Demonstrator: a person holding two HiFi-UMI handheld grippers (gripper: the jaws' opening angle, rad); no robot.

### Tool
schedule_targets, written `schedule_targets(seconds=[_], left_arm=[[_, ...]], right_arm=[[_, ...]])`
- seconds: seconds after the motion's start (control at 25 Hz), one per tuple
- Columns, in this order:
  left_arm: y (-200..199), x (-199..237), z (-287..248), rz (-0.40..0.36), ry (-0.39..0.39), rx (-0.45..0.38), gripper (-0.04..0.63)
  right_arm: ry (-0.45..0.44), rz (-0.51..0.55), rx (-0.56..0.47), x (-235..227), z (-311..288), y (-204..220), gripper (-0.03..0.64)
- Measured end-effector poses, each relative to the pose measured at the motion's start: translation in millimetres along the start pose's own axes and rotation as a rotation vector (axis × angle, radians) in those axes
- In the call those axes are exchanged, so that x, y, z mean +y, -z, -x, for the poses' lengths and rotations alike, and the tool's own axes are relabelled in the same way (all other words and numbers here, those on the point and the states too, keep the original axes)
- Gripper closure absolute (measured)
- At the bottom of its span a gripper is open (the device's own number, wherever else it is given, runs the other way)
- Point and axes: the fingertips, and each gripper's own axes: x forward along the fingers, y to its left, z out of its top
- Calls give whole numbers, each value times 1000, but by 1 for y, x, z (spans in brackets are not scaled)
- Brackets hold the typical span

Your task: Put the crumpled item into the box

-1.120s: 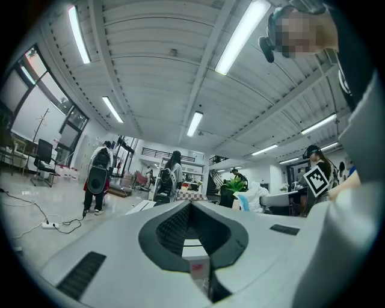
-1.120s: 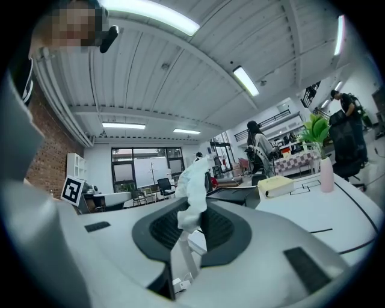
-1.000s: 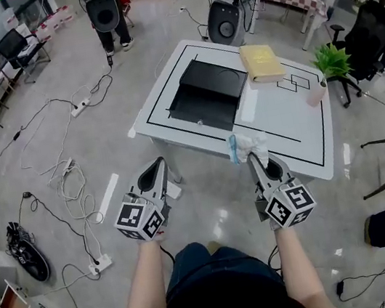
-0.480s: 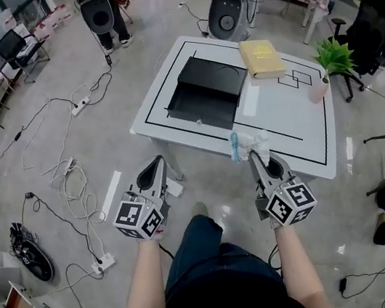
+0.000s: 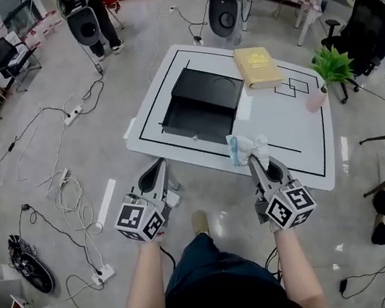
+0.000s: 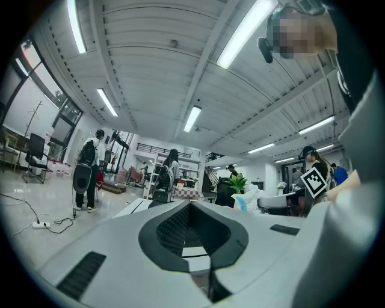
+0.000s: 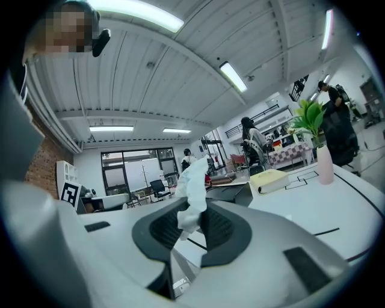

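Right gripper pinches white crumpled item near table edge; left gripper jaws pressed together; square markers on both.

Grippers: two. I hold the left gripper and the right gripper.

Marker cubes: two, a left cube and a right cube, one at the rear of each gripper.

Crumpled item: one, at the right gripper's tip.

Table: one, ahead of both grippers. On it I count one box ahead of the left gripper. Ahead of the right gripper I count one book, one plant and one vase.

Power strips: two, a near strip and a far strip, both left of the left gripper.
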Motion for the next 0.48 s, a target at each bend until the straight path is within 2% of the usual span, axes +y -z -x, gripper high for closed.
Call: schedule_targets(seconds=[0.48], left_arm=[[10,53,-55,9,4,28,594]], right_arm=[[-13,9,59,-16,-77,6,555]])
